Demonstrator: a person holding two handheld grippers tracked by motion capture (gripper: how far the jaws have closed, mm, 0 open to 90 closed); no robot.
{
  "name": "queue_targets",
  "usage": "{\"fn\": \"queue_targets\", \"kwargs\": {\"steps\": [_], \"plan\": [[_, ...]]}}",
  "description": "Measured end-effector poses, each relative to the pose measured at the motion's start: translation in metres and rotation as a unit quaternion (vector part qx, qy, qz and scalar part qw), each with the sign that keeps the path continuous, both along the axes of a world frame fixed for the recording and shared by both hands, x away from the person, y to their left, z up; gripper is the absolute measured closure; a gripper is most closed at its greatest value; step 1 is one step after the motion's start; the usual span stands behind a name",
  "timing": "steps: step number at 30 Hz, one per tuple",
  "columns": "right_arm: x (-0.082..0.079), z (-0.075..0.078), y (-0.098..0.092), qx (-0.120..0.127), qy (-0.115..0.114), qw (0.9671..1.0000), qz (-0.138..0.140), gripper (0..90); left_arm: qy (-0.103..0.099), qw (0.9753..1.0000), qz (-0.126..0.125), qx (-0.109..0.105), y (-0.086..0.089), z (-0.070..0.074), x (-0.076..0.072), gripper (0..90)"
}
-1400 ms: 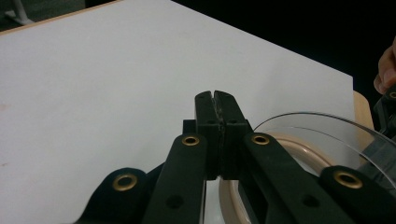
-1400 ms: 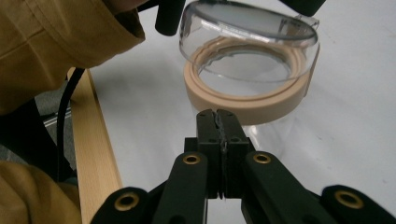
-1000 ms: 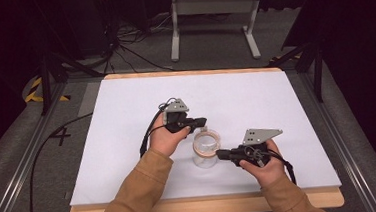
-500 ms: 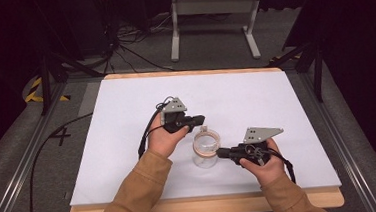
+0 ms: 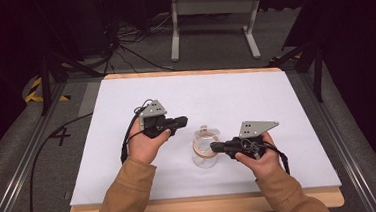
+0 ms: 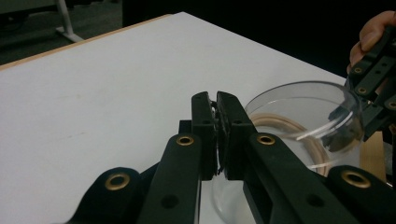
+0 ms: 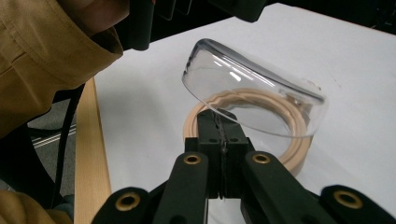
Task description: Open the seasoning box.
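Pinching the rim of a clear plastic cup (image 5: 205, 155), the right gripper (image 5: 218, 147) holds it near the middle of the white table (image 5: 256, 101), slightly toward six o'clock. In the right gripper view its two black jaws are pressed together on the thin clear wall of the cup (image 7: 252, 100), which is tilted, its mouth turned toward the camera. A beige ring (image 7: 250, 126) sits at the cup's far end; whether it lies inside the cup or beneath it on the table cannot be told. From above the ring (image 5: 205, 146) appears within the cup's outline.

The left gripper (image 5: 183, 120) hovers at about ten o'clock from the cup, just beside it but apart from it, its tips pointing toward three o'clock. In the left gripper view its jaws are pressed together with nothing between them, and the cup (image 6: 303, 126) stands just past them at their two o'clock, the ring (image 6: 289, 140) visible through its clear wall. The right gripper (image 6: 348, 114) meets the cup's far rim at the three o'clock edge of that view.

The left hand (image 5: 146, 144) and right hand (image 5: 262, 156) come in from six o'clock in tan sleeves (image 5: 127, 195). A grey three-cornered plate (image 5: 256, 127) rides on top of the right gripper.
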State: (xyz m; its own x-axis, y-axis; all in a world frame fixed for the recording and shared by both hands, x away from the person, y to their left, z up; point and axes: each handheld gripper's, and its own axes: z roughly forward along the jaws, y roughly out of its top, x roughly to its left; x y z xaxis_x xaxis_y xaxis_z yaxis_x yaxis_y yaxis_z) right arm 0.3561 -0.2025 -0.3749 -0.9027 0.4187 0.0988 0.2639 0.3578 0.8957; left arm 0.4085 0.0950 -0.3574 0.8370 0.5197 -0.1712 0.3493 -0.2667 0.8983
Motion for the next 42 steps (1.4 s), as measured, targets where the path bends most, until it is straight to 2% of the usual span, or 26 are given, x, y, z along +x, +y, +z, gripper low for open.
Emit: {"fn": "queue_targets", "kwargs": {"steps": [4, 11, 13, 14, 20, 21, 27, 35, 42], "plan": [[0.004, 0.005, 0.002, 0.002, -0.011, 0.9999, 0.009, 90.0, 0.005, 0.9999, 0.012, 0.005, 0.011, 0.0, -0.007, 86.1], [0.012, 0.01, 0.002, 0.01, -0.017, 0.9997, 0.011, 90.0, 0.01, 0.9995, 0.028, 0.014, 0.025, -0.002, -0.016, 85.2], [0.015, 0.012, 0.001, 0.013, -0.02, 0.9997, 0.01, 90.0, 0.007, 0.9993, 0.033, 0.014, 0.03, -0.003, -0.018, 85.3], [0.016, 0.013, 0.0, 0.015, -0.02, 0.9996, 0.009, 90.0, 0.013, 0.9992, 0.036, 0.012, 0.032, -0.004, -0.019, 85.3], [0.026, 0.018, -0.004, 0.02, -0.028, 0.9994, 0.002, 90.0, 0.019, 0.9982, 0.054, 0.015, 0.046, -0.006, -0.027, 85.0], [0.028, 0.018, -0.004, 0.02, -0.03, 0.9994, 0.0, 90.0, 0.015, 0.9982, 0.055, 0.016, 0.049, -0.007, -0.027, 85.0], [0.037, 0.017, -0.003, 0.021, -0.029, 0.9994, -0.004, 90.0, 0.025, 0.9967, 0.076, 0.014, 0.062, -0.01, -0.033, 84.8], [0.048, 0.013, -0.005, 0.018, -0.024, 0.9995, -0.011, 90.0, 0.027, 0.9959, 0.086, 0.013, 0.069, -0.012, -0.036, 84.2], [0.056, 0.01, -0.01, 0.012, -0.026, 0.9992, -0.029, 90.0, 0.035, 0.9952, 0.091, 0.013, 0.072, -0.014, -0.038, 84.4]]}}
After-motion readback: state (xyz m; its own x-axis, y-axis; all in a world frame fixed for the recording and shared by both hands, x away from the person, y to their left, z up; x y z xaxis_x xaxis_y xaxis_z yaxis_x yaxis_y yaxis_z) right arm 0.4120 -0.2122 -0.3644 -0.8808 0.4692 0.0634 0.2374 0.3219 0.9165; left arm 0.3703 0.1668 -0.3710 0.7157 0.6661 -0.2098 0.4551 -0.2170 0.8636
